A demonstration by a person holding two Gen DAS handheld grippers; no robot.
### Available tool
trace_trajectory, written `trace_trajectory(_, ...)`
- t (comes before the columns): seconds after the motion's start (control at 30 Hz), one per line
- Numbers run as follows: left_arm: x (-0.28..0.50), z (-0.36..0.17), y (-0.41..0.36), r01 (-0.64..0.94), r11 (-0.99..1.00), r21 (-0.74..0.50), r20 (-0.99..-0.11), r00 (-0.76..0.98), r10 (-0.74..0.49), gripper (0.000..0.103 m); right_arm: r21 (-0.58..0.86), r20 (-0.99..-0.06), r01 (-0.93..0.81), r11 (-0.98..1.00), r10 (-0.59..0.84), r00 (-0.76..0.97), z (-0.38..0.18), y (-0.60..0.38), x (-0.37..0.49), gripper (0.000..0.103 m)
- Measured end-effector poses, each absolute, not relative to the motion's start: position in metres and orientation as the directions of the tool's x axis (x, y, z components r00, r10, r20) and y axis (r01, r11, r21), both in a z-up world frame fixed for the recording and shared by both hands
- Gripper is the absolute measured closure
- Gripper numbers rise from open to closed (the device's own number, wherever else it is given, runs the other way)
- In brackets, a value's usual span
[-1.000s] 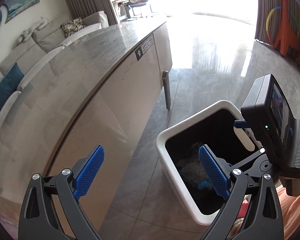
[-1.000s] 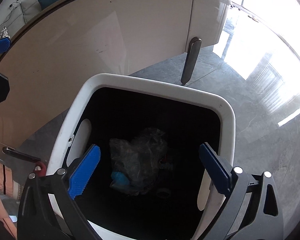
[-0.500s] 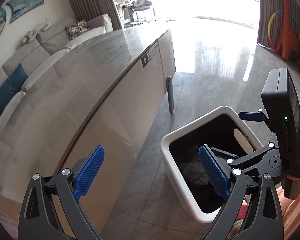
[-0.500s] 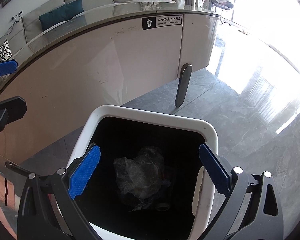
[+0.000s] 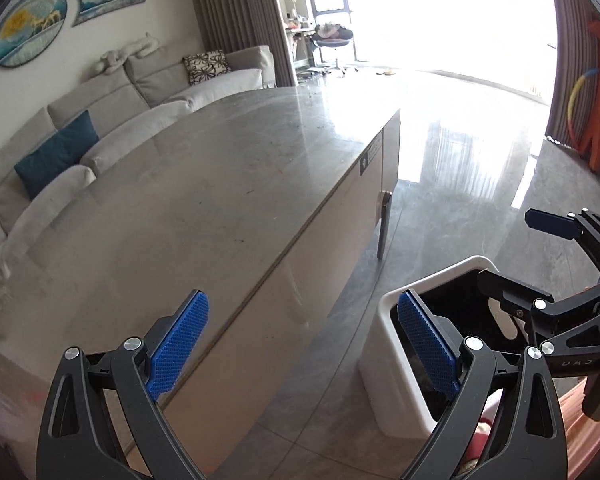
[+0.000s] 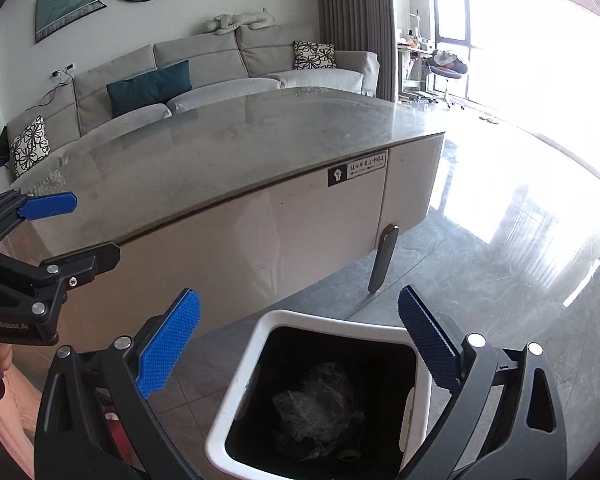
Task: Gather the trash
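Note:
A white trash bin [image 6: 256, 364] with a black inside stands on the floor beside the table. Crumpled clear plastic trash [image 6: 316, 404] lies at its bottom. The bin also shows in the left wrist view [image 5: 384, 356]. My right gripper [image 6: 298, 344] is open and empty, raised above the bin. My left gripper [image 5: 304, 344] is open and empty, over the table's edge and the floor left of the bin. The right gripper shows at the right of the left wrist view [image 5: 540, 264]. The left gripper shows at the left of the right wrist view [image 6: 72, 232].
A long grey stone-topped table [image 5: 220, 184] with beige side panels and a dark leg [image 6: 384, 256] stands close behind the bin. A grey sofa [image 6: 204, 80] with cushions lies beyond it. Glossy grey floor [image 6: 500, 248] stretches to the right toward bright windows.
Both grippers have risen and tilted up away from the bin. The bin now sits lower and smaller in both views, and the table top and sofa have come into view.

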State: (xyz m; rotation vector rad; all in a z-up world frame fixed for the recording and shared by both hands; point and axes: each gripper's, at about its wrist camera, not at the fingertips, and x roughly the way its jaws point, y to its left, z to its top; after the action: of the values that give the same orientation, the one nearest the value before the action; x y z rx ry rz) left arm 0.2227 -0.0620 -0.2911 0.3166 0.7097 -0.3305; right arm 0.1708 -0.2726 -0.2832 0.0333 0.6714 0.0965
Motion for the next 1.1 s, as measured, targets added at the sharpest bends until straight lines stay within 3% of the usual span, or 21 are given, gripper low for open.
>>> trace_trajectory(0.33,0.206,-0.242,0.012,0.287,0.945,0.156,-0.586,0.797,-0.146,0.008,0.003,-0.509,-0.208,0.978,0.181,0.842,-0.211,-0.194,0.179,0.005)
trace_trajectory(0.63,0.197,-0.202,0.091,0.095,0.988,0.119,-0.518,0.855,-0.020,0.006,-0.035,-0.423,-0.272,0.962,0.232,0.876,-0.175,-0.119,0.189,0.005)
trace_trajectory(1.1,0.181,-0.169,0.130,0.073,0.990,0.123,-0.464,0.886,-0.007,0.004,-0.033,-0.383,-0.313,0.949,0.277,0.881,-0.151,-0.084,0.186,0.005)
